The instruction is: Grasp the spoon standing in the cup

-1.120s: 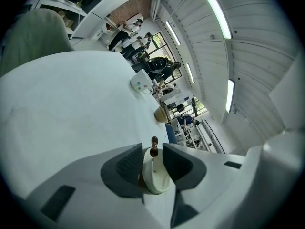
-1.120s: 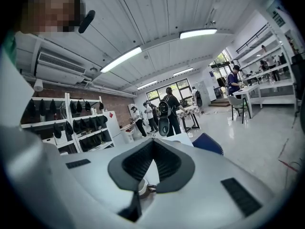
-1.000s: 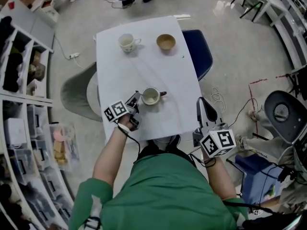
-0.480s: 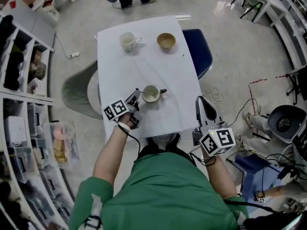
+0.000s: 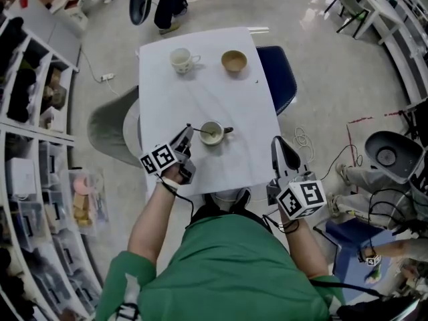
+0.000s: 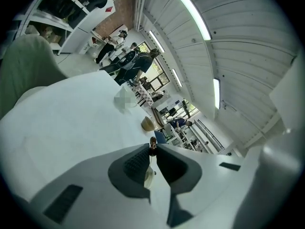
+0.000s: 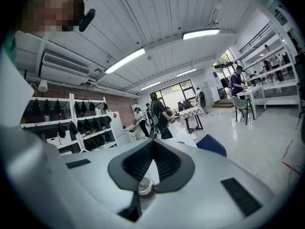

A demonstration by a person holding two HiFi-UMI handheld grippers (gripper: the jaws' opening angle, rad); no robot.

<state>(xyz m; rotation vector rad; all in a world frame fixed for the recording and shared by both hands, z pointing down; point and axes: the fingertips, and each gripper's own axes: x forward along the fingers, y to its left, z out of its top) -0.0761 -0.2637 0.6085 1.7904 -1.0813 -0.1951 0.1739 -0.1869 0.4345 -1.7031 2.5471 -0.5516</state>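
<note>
A cream cup with a dark handle stands on the white table near its front edge. A thin spoon slants out of it to the left, its bowl end still inside the cup. My left gripper is shut on the spoon's handle. In the left gripper view the handle's brown tip sticks out between the closed pads of the left gripper. My right gripper hangs off the table's right front corner, apart from the cup. In its own view the right gripper is shut on nothing.
At the far end of the table stand a white mug and a brown bowl. A blue chair sits at the right edge, a grey chair at the left. Shelves line the far left.
My left gripper has risen a little at the cup's left side, and the spoon handle now shows slanting from the cup to its tips. The right gripper has stayed put.
</note>
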